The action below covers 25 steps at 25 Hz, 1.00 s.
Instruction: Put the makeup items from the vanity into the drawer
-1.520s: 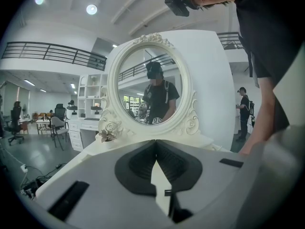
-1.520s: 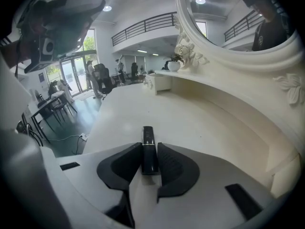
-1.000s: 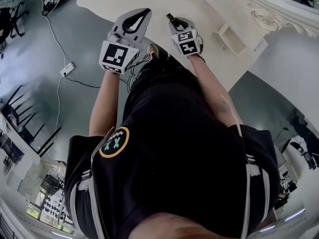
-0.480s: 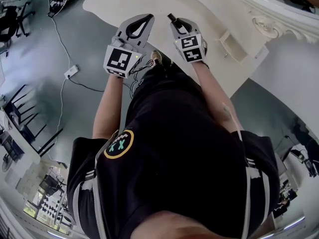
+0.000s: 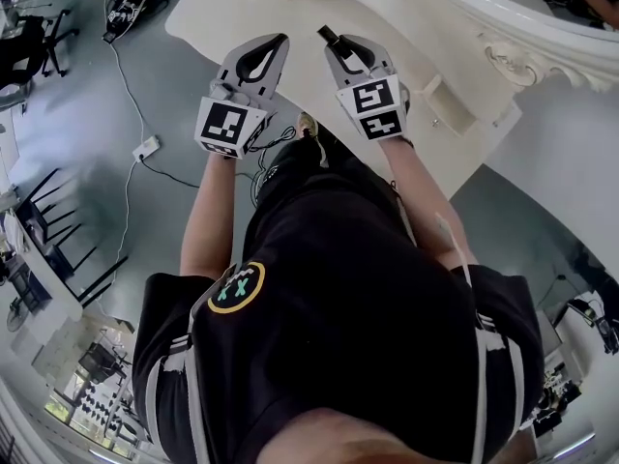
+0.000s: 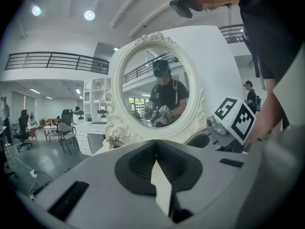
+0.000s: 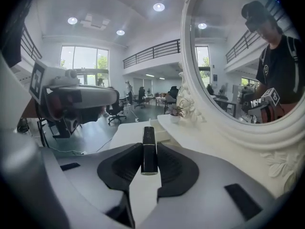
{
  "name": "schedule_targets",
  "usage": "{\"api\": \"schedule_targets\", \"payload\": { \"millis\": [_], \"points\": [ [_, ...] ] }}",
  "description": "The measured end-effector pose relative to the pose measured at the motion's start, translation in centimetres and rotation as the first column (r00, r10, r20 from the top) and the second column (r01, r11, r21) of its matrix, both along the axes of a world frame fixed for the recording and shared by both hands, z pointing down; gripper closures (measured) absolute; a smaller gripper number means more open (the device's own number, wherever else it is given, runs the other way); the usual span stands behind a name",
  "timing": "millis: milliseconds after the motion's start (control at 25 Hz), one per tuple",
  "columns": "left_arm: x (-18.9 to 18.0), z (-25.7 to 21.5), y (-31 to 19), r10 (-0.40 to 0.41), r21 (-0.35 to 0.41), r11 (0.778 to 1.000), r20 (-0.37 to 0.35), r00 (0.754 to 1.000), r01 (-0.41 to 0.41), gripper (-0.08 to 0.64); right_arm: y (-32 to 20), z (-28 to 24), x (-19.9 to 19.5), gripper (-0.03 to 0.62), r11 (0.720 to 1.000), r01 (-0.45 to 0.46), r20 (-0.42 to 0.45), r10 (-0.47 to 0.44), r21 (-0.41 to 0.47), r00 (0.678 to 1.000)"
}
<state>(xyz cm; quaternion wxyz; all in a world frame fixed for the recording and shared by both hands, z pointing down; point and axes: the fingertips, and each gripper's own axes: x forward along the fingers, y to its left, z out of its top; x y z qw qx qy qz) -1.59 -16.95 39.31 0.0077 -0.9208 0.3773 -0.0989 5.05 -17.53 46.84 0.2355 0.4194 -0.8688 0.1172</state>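
My right gripper (image 7: 148,145) is shut on a slim black makeup tube (image 7: 149,157) that stands upright between its pads. In the head view the same tube (image 5: 326,36) sticks out past the right gripper (image 5: 335,48), which hangs over the white vanity top (image 5: 387,8). My left gripper (image 5: 280,40) is beside it over the vanity's near edge. Its jaws meet at the tips (image 6: 155,144) with nothing between them. A small open white drawer-like box (image 5: 449,92) sits on the vanity to the right of my right gripper.
An oval mirror (image 6: 157,87) in an ornate white frame stands at the back of the vanity. A small flower pot (image 7: 175,110) sits at its foot. A cable and power strip (image 5: 145,147) lie on the grey floor to the left.
My right gripper has risen with the black tube still in it, and its marker cube looks larger in the head view. The left gripper has hardly moved.
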Motion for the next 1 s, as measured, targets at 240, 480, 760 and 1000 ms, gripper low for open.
{"api": "schedule_targets", "payload": {
  "millis": [240, 480, 760, 1000],
  "points": [
    [-1.5, -0.5, -2.1, 0.009, 0.012, 1.0, -0.012, 1.0, -0.009, 0.54, -1.7, -3.0, -1.2, 0.474, 0.999, 0.007, -0.014, -0.007, 0.031, 1.0],
    [-4.9, 0.8, -6.5, 0.057, 0.007, 0.998, -0.044, 0.997, -0.056, 0.54, -6.1, -2.8, -5.0, 0.474, 0.999, -0.027, -0.061, 0.03, 0.045, 0.998],
    [-10.4, 1.6, -12.5, 0.116, 0.006, 0.993, -0.088, 0.989, -0.116, 0.54, -12.2, -1.6, -10.5, 0.473, 0.995, -0.093, -0.09, 0.096, 0.038, 0.991],
    [-13.4, 1.5, -15.9, 0.133, 0.008, 0.991, -0.103, 0.986, -0.133, 0.54, -16.4, 0.3, -13.6, 0.474, 0.996, -0.087, -0.139, 0.089, 0.022, 0.986]
  ]
}}
